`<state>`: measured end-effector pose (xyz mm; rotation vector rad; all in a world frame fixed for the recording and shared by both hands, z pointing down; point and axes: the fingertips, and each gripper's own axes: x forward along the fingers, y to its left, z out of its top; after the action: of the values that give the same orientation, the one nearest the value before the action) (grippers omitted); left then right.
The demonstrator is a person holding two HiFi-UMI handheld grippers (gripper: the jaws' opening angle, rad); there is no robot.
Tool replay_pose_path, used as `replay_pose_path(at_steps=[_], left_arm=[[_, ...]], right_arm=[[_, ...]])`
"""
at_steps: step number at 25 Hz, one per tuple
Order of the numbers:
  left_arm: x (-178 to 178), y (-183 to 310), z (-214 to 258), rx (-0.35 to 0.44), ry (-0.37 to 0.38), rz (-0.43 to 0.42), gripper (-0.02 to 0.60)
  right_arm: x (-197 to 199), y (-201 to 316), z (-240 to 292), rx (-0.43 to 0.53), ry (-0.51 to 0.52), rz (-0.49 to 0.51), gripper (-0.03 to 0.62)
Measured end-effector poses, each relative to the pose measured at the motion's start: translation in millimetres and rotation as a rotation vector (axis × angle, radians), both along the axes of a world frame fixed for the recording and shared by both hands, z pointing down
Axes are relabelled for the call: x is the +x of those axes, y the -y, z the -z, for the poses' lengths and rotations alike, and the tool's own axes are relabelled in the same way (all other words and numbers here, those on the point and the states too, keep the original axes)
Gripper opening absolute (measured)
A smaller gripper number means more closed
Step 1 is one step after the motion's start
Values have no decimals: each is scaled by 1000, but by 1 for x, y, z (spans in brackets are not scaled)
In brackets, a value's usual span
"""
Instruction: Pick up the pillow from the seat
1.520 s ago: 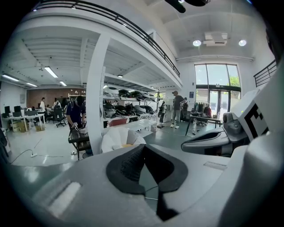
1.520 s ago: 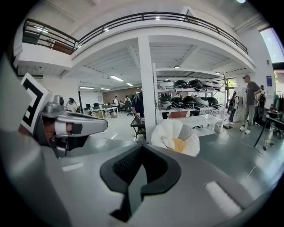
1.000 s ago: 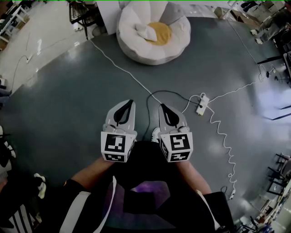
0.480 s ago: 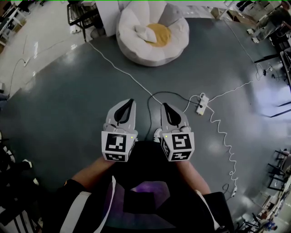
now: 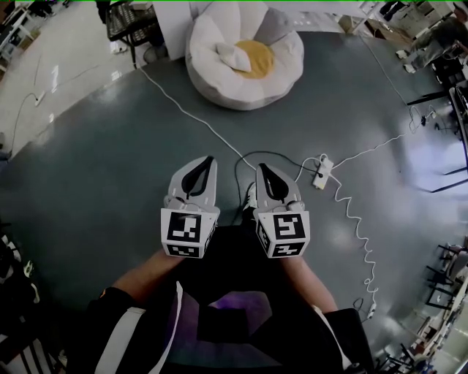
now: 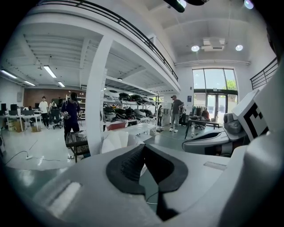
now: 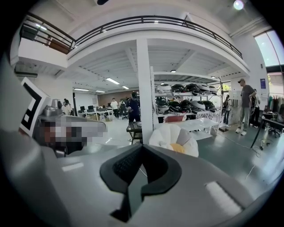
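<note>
The left gripper (image 5: 209, 159) and the right gripper (image 5: 259, 167) are held side by side, both clenched on nothing, their pads meeting at the tips. A white shoe (image 5: 249, 197) shows between them, and a black cable (image 5: 238, 179) loops on the grey floor (image 5: 110, 168) just ahead. A power strip (image 5: 320, 174) lies to the right of the right gripper. A white cable (image 5: 191, 111) crosses the floor toward the flower-shaped beanbag seat (image 5: 219, 88) well ahead. The white pillow (image 5: 235, 54) rests on the seat's yellow centre (image 5: 259, 58), and a wire cart (image 5: 128, 22) stands left of the seat. Since a second ago the seat has drawn slightly nearer, and both sets of jaws remain closed.
</note>
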<state>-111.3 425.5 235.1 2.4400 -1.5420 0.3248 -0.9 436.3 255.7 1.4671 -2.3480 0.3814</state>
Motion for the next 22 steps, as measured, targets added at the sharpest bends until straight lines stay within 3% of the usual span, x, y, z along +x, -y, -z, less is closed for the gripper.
replay_pose_path(at_steps=[22], left_arm=[[95,143,-7,-47,35,152,5]], right_arm=[[86,162,-16,-44,34,176,2]])
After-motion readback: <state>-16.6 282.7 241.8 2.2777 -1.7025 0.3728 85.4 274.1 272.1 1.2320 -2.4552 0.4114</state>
